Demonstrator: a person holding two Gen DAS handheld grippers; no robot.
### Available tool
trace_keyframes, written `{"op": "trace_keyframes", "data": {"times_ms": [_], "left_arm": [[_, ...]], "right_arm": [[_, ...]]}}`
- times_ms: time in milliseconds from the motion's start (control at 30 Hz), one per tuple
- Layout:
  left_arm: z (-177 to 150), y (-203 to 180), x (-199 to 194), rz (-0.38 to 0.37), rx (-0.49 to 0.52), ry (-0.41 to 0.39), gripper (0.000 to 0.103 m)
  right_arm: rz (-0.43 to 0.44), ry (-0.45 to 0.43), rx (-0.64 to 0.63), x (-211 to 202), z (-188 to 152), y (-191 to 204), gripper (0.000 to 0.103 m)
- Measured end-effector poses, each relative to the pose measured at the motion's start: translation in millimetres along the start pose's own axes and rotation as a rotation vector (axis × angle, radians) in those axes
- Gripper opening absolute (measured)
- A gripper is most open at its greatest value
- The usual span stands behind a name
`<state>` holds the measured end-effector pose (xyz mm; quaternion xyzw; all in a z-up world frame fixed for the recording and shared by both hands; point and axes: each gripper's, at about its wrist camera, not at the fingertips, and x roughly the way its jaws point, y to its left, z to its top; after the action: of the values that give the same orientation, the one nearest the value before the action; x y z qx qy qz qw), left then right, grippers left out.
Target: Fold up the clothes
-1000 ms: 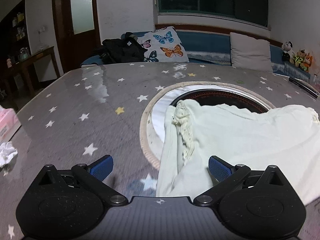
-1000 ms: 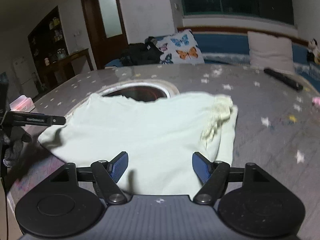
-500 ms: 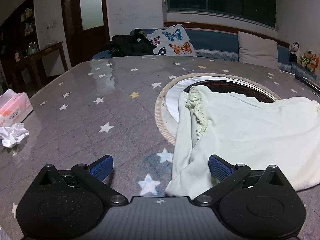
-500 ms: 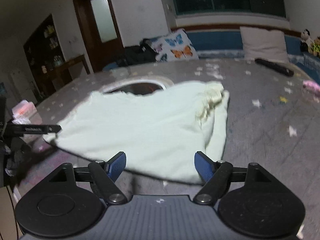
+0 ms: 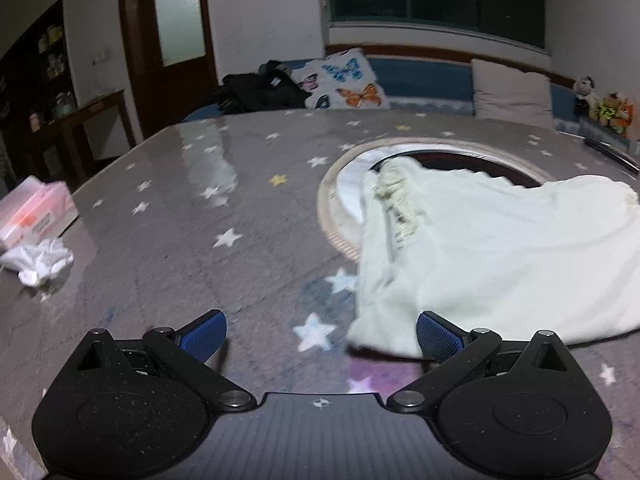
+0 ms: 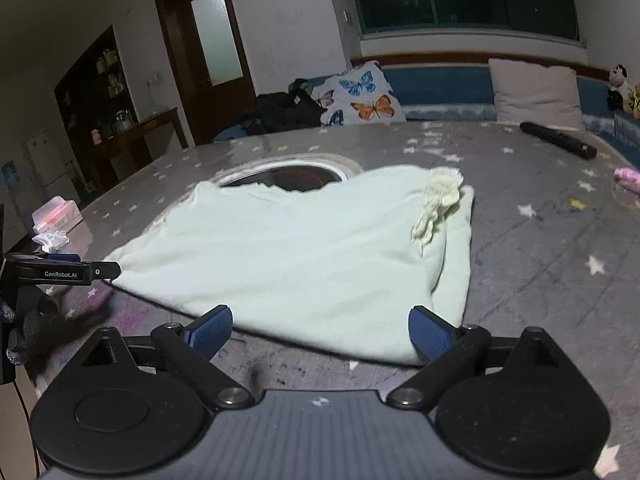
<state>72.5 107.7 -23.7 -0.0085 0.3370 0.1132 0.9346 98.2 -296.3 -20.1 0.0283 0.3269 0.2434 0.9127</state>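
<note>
A pale cream garment (image 6: 312, 248) lies folded flat on the grey star-patterned table, partly over a round hole in the tabletop. Its lace-trimmed sleeves are folded in at both sides (image 6: 438, 196). In the left wrist view the garment (image 5: 500, 256) lies ahead to the right. My left gripper (image 5: 320, 336) is open and empty, just off the garment's near left corner; it also shows at the left edge of the right wrist view (image 6: 80, 270). My right gripper (image 6: 320, 332) is open and empty at the garment's near edge.
A round hole with a rim (image 5: 332, 196) sits mid-table. A tissue box (image 5: 36, 216) and a crumpled tissue (image 5: 40, 260) lie at the left. A black remote (image 6: 560, 144) and a pink item (image 6: 628, 176) lie at the far right. A sofa with cushions stands behind.
Both grippers have drawn back from the garment toward the near edge of the table, still open. The garment now lies flat and still.
</note>
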Motion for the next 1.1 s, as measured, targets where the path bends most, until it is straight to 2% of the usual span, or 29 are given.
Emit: {"op": "trace_keyframes", "data": {"times_ms": [133,367,633,1100], "left_arm": [[-1.3,9.6,-2.0,0.009,-0.03,0.003,0.103],[-4.4,6.4,-9.6,-0.003,-0.008,-0.019,0.103],[-7.7,28.7,-4.2,0.016,-0.08,-0.001,0.103],[-10.8,31.7,-8.8,0.03,-0.053,-0.013,0.103]], "right_arm": [[0.007,0.014,0.02,-0.8,-3.8,-6.7,0.097],[0.0,0.003,-0.013,-3.9,2.0,4.0,0.101],[0.011,0.025,-0.003,10.8,0.0,2.9,0.101],[0.012,0.033,-0.015,-7.6,-10.6,-3.4,0.102]]}}
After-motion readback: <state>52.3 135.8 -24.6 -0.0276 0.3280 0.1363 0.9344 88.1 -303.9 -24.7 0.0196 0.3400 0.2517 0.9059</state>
